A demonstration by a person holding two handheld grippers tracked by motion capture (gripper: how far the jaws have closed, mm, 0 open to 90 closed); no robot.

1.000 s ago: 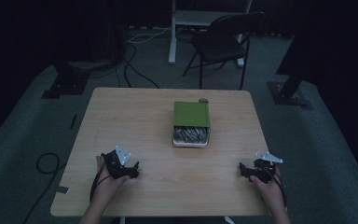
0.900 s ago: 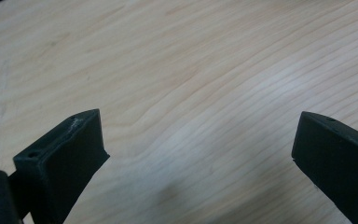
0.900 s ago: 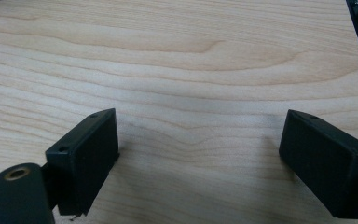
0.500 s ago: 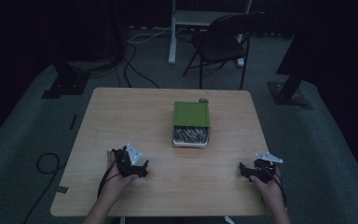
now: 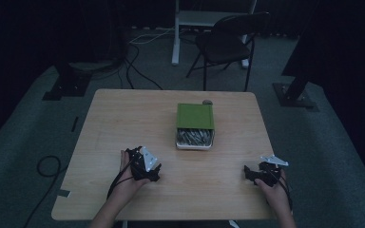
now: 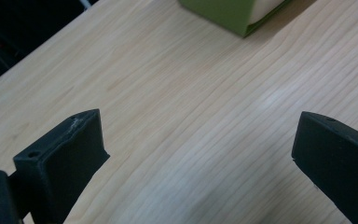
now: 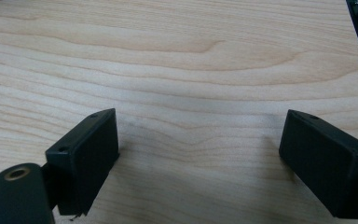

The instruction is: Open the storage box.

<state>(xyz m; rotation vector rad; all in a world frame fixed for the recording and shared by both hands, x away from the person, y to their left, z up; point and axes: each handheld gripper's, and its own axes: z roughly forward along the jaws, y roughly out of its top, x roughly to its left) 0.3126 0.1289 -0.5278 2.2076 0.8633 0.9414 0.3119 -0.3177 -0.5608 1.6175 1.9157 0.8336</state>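
Left gripper (image 5: 153, 172): shifted rightward along the near part of the table (image 5: 123, 118) over the last second, from near the left edge toward the green box (image 5: 195, 116), and turned so its grey plate now faces up and right. In the left gripper view its jaws stand wide apart over bare wood, the box corner at the top.
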